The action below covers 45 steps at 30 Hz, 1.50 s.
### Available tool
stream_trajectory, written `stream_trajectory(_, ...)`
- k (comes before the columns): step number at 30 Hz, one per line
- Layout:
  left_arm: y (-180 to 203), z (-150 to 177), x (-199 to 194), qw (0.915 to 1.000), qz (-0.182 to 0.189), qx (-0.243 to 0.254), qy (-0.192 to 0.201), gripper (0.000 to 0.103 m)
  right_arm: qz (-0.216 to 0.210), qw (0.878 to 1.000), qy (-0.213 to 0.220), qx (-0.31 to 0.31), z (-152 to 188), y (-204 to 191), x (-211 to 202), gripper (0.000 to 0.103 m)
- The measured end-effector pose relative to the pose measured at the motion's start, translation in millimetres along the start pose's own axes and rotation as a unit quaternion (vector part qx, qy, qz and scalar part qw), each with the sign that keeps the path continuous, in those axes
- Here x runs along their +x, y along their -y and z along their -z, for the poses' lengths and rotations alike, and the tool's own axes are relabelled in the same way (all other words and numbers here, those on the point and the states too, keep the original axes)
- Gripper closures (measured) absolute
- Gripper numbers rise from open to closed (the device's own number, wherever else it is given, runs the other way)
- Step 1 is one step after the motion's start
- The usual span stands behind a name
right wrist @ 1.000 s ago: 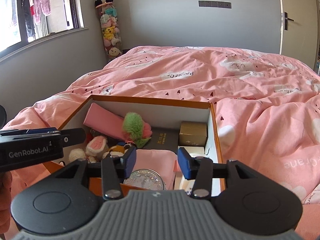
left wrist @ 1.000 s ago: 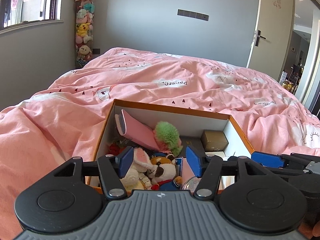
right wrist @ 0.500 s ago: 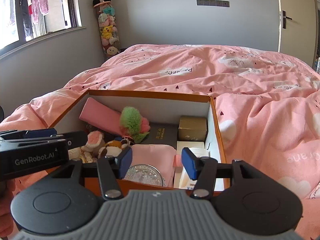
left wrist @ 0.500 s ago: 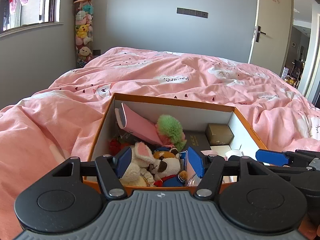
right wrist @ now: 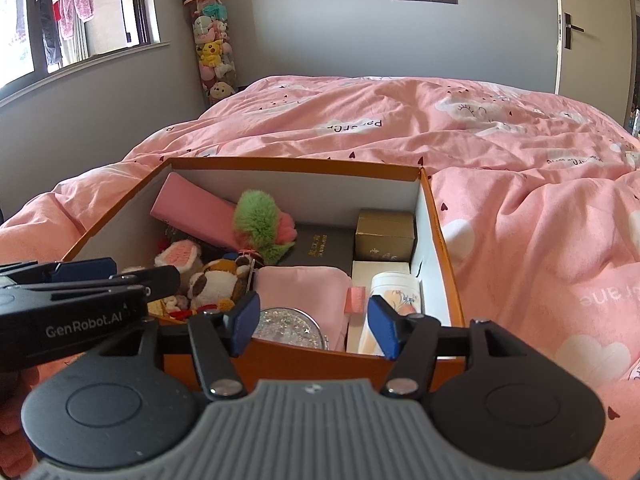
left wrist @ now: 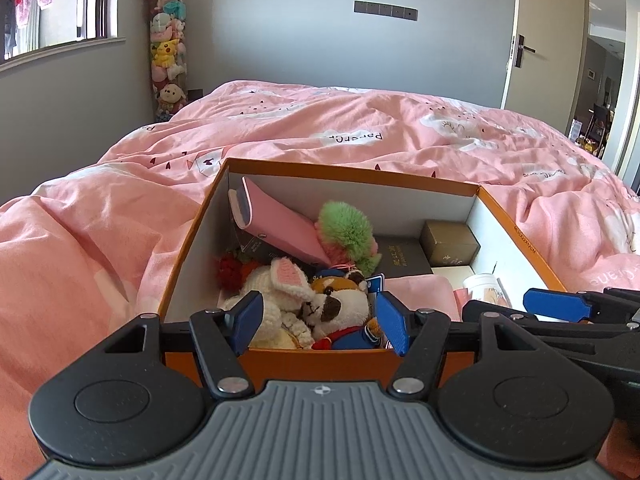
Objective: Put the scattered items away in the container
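Observation:
An orange box [left wrist: 352,173] with white inner walls sits on the pink bed; it also shows in the right wrist view [right wrist: 440,232]. Inside lie a pink case [left wrist: 280,224], a green fluffy toy [left wrist: 348,228], a white rabbit plush [left wrist: 276,292], a dog plush [left wrist: 340,308], a black book [right wrist: 320,248], a gold box [right wrist: 384,232], a pink cloth [right wrist: 304,292], a glitter disc [right wrist: 284,326] and a white tube [right wrist: 394,292]. My left gripper [left wrist: 320,324] is open and empty above the box's near edge. My right gripper [right wrist: 314,324] is open and empty, beside it.
The pink duvet [left wrist: 360,136] spreads around the box. A tall column of plush toys [left wrist: 166,40] stands in the far corner by the window. A door [left wrist: 540,36] is at the far right. The left gripper shows in the right wrist view [right wrist: 80,280].
Both grippers have drawn back and risen a little from the box, staying open. The items in the box have not moved.

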<state>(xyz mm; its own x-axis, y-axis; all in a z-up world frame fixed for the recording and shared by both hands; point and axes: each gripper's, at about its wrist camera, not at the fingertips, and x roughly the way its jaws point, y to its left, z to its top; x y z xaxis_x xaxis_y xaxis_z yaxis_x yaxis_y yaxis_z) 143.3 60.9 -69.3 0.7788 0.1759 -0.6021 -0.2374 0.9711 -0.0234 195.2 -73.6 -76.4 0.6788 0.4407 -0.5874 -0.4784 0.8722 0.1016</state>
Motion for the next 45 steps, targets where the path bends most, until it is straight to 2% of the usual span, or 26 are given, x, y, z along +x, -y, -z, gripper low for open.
stream_trajectory(16,5.6,2.4,5.7,0.9997,-0.014,0.019,-0.011,0.028,-0.005,1.000,0.001,0.015,5.0,4.8,1.0,0.037)
stream_trajectory(45,4.8,4.7,8.6,0.9996,-0.014,0.018,-0.018,0.027,-0.005,1.000,0.000,0.016,6.4,5.9,1.3,0.037)
